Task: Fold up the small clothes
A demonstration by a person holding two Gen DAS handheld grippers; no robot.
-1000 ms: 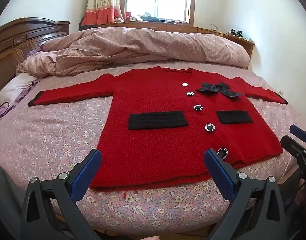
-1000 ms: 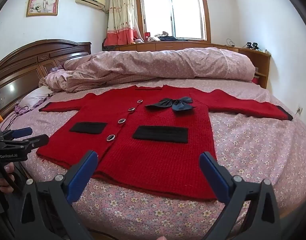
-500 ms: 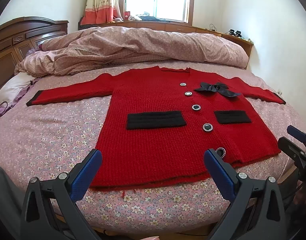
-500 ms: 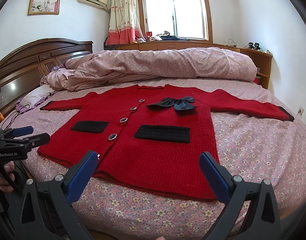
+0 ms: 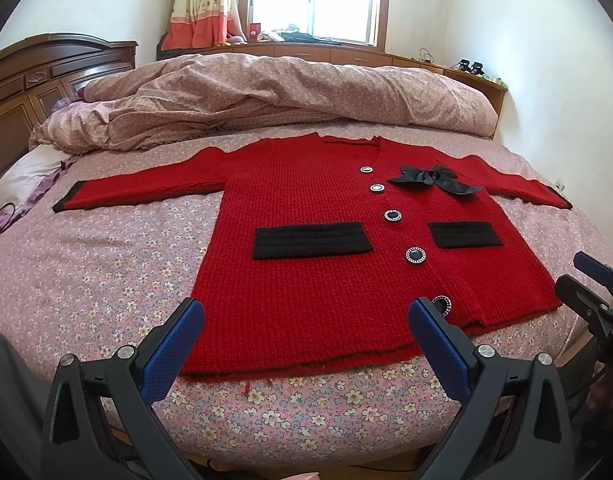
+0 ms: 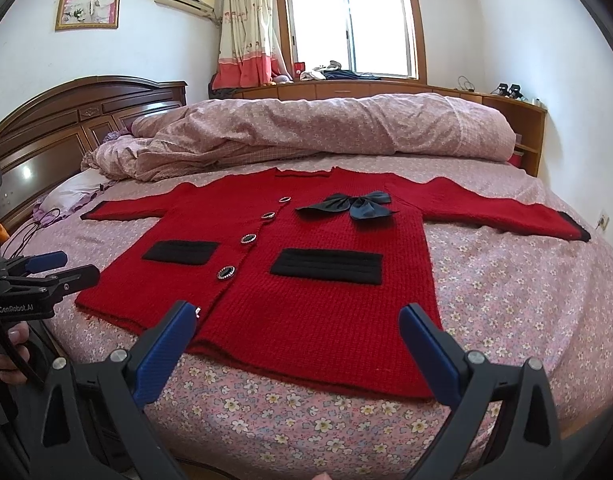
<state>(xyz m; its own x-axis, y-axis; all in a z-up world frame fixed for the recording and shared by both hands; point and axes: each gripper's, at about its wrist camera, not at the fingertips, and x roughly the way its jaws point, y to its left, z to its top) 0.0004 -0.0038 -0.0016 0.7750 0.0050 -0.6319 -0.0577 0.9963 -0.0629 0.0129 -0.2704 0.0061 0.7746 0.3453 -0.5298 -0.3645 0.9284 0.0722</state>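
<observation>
Floral bed (image 5: 106,280) w/ red cardigan (image 5: 326,272) spread flat, sleeves out, hem near front edge. Left gripper (image 5: 306,344) & right gripper (image 6: 298,340) hover level just short of hem, both released, gripping nothing.

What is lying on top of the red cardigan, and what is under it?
A black bow lies on the red cardigan. Under it is the flowered bedsheet; the part beneath is covered.

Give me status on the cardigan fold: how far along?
Done: red cardigan lies flat on the bed, buttoned, both sleeves spread out. In hand: nothing; left gripper and right gripper are open, short of the hem. Left: every fold, none made yet.
</observation>
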